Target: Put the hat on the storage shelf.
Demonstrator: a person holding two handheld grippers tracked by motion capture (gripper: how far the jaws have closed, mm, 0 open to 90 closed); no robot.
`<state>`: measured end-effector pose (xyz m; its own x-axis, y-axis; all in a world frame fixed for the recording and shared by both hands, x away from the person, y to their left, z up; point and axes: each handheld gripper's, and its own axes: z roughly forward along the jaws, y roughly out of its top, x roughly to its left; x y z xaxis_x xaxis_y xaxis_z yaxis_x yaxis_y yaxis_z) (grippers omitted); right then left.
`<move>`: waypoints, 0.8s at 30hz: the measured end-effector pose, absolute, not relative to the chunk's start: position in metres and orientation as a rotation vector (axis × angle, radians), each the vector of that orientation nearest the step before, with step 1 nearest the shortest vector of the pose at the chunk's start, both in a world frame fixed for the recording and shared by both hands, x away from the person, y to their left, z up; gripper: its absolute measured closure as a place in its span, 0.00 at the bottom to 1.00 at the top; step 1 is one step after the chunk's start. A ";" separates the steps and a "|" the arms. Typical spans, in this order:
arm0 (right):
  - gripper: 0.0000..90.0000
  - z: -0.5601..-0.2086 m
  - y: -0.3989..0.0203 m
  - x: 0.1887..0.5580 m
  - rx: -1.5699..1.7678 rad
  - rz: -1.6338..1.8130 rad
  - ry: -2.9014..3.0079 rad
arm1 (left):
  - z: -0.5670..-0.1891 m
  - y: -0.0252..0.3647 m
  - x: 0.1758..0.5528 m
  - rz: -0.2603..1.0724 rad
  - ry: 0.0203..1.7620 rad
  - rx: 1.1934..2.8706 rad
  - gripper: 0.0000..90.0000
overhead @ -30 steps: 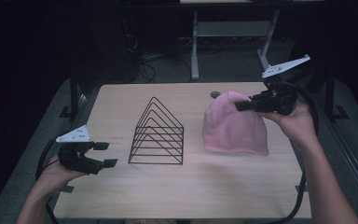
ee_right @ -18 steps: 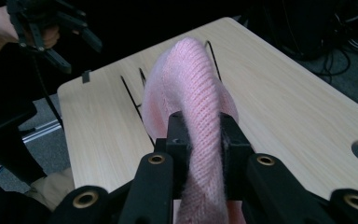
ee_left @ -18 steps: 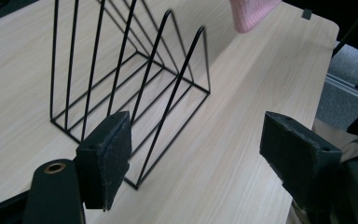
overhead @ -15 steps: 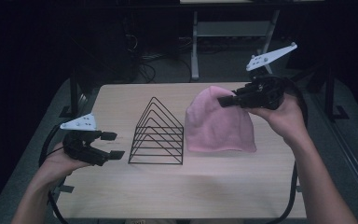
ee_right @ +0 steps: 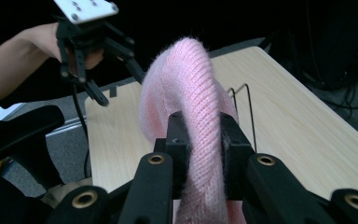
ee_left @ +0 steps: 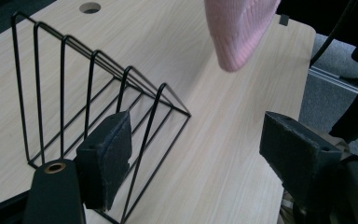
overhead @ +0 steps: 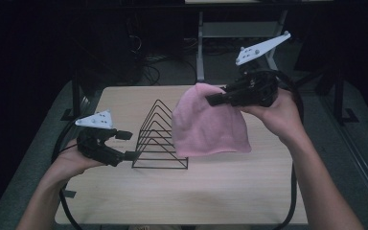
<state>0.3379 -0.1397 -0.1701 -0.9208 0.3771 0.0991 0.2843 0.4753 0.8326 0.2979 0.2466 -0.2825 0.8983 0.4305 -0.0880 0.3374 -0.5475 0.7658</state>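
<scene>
We see the knit hat [ee_right: 191, 93] pinched between the jaws of the right gripper [ee_right: 199, 140], its crown rising ahead of them and the rest hanging below. Beyond the hat from those jaws stands the wire rack [overhead: 162, 136] on the table [overhead: 230, 191]. The left gripper [ee_left: 205, 154] sits just beside the rack, one jaw against its nearest loop, the other well off to the side, and the hat's edge hangs ahead and above
</scene>
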 end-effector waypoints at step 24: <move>0.86 -0.152 -0.077 0.344 0.416 1.518 2.633 | -0.289 0.222 0.314 -0.043 0.519 2.192 0.49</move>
<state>0.3439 -0.0771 -0.1521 -0.9606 0.2688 0.0704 0.1956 0.4740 0.8586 0.3142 0.2220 -0.2886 0.9129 0.3508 -0.2088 0.3802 -0.5443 0.7478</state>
